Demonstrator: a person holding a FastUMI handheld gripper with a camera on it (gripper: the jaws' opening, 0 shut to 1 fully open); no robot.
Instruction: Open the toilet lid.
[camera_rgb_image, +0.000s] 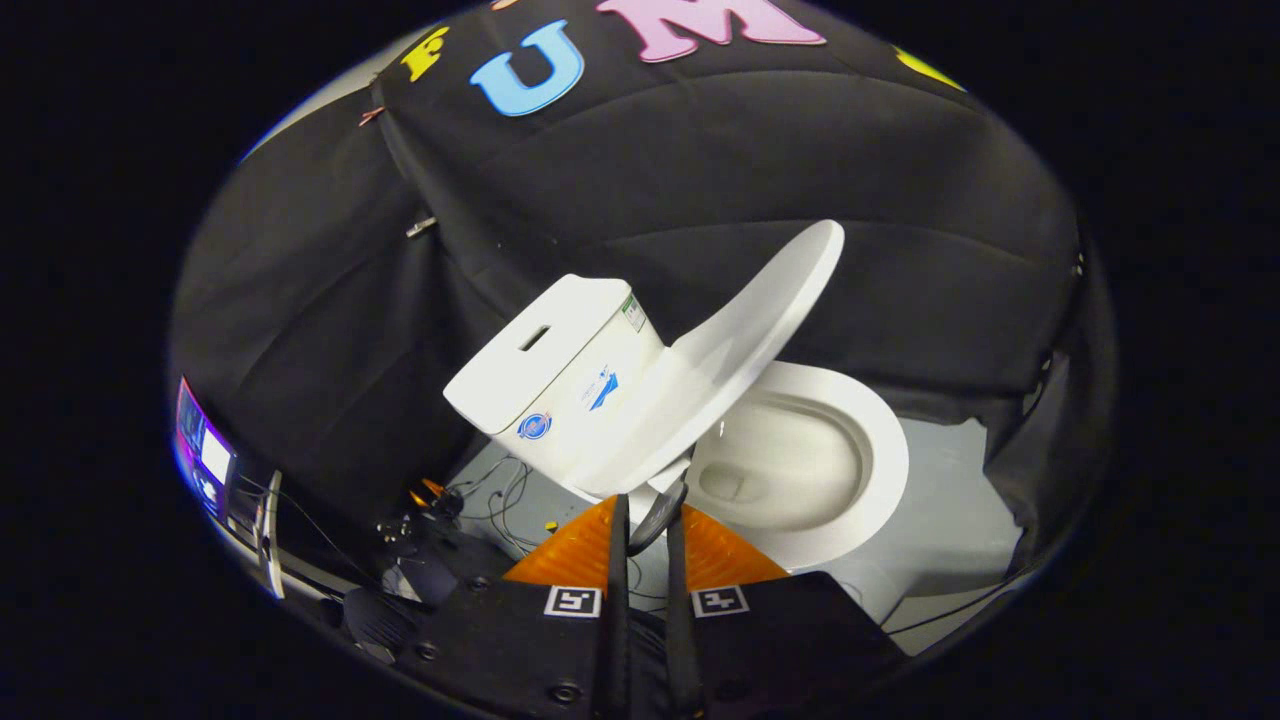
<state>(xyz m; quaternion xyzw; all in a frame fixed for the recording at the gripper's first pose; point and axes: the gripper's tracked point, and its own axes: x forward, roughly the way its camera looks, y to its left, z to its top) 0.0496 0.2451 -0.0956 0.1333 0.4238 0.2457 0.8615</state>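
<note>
Gripper view: the gripper (646, 515) has its two fingers (617, 545) drawn close together, with only a narrow slit left between them and nothing clamped in that slit; a thin dark curved piece sits between the tips, and what it is cannot be made out. Just ahead of the fingertips is the lower, hinge end of the toilet lid (740, 345), which is raised and tilted back, leaning toward the tank (555, 375); whether the lid's back actually rests against the tank cannot be told. The tips lie very near the lid's lower edge, but contact is not clear. The tank stands ahead and to the left of the fingers, its flat top bearing a recessed flush button (533, 337) and its front face carrying small stickers. Ahead and to the right of the fingers the toilet seat (880, 440) lies flat around the uncovered bowl (775, 465). The toilet stands on a pale grey floor (950, 540), which stretches out to the right beyond the bowl. To the left of the fingers, on the floor beside the tank's base, lies a tangle of dark cables (500, 495), and farther left a lit screen (205, 455) stands at an angle. Black cloth hangs behind the toilet on all sides.
</note>
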